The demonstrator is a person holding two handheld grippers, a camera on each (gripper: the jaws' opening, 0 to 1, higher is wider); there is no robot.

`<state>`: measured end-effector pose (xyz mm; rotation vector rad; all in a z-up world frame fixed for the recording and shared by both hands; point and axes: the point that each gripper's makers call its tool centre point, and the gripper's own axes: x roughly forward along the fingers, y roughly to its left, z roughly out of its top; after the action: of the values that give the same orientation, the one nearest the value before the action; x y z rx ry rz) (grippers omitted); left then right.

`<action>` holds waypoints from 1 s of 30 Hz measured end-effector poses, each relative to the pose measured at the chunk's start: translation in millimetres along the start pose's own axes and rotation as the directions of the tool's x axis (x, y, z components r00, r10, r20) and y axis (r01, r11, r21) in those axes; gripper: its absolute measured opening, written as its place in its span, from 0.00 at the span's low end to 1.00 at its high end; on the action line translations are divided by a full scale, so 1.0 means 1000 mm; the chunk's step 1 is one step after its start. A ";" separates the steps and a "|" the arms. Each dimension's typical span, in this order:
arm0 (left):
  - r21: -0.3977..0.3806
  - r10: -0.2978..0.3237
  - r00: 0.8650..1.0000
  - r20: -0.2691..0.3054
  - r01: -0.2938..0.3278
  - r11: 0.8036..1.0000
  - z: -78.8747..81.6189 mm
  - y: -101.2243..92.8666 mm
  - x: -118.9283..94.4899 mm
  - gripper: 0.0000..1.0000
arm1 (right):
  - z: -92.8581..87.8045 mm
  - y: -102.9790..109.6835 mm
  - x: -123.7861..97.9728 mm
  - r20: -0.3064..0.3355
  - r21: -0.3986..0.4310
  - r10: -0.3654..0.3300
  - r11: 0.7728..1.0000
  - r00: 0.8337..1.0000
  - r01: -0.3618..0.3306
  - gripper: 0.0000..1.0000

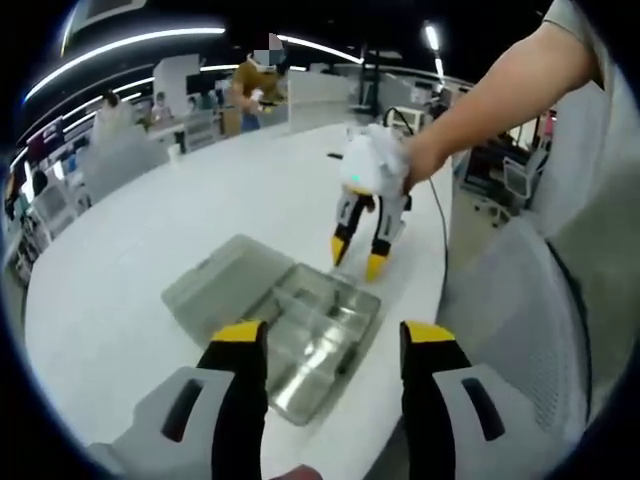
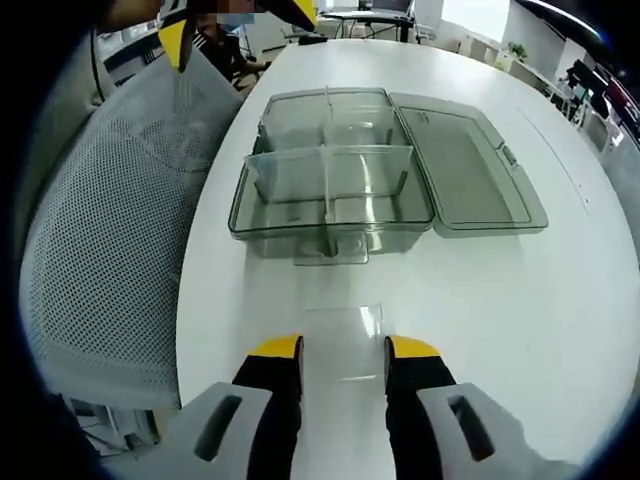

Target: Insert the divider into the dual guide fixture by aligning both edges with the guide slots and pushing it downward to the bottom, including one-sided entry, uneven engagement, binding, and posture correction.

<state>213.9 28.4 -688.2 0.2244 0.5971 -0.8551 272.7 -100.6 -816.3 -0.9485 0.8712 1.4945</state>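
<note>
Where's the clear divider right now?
In the right gripper view, the clear divider lies flat on the white table, between the open storage box and the right hand-held gripper.

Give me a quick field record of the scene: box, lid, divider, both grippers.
box: clear compartment box on the white table, near its edge
lid: hinged lid open, lying flat beside the box
divider: a clear divider lies flat on the table in front of the box
left gripper: open, empty
right gripper: open, empty, above the divider
</note>
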 end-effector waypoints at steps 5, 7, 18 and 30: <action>-0.006 -0.003 1.000 0.000 0.003 1.000 -0.001 0.000 0.001 0.52 | -0.001 0.000 -0.002 0.000 -0.002 -0.008 1.000 1.000 0.008 0.28; -0.009 -0.004 1.000 -0.002 0.004 1.000 -0.001 0.000 0.002 0.51 | -0.001 0.001 -0.004 0.001 0.000 -0.009 1.000 1.000 0.009 0.27; -0.027 -0.025 1.000 -0.007 0.025 0.999 0.000 -0.003 0.012 0.51 | 0.002 0.001 -0.013 0.014 -0.003 -0.025 1.000 1.000 0.025 0.27; -0.086 -0.069 0.998 -0.003 0.069 0.994 0.007 -0.007 0.035 0.45 | 0.016 0.004 -0.028 0.036 -0.031 -0.050 0.998 0.998 0.051 0.27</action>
<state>228.7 -1.7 -702.4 0.1286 0.6485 -0.8934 268.9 -97.8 -784.5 -0.9582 0.7945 1.4813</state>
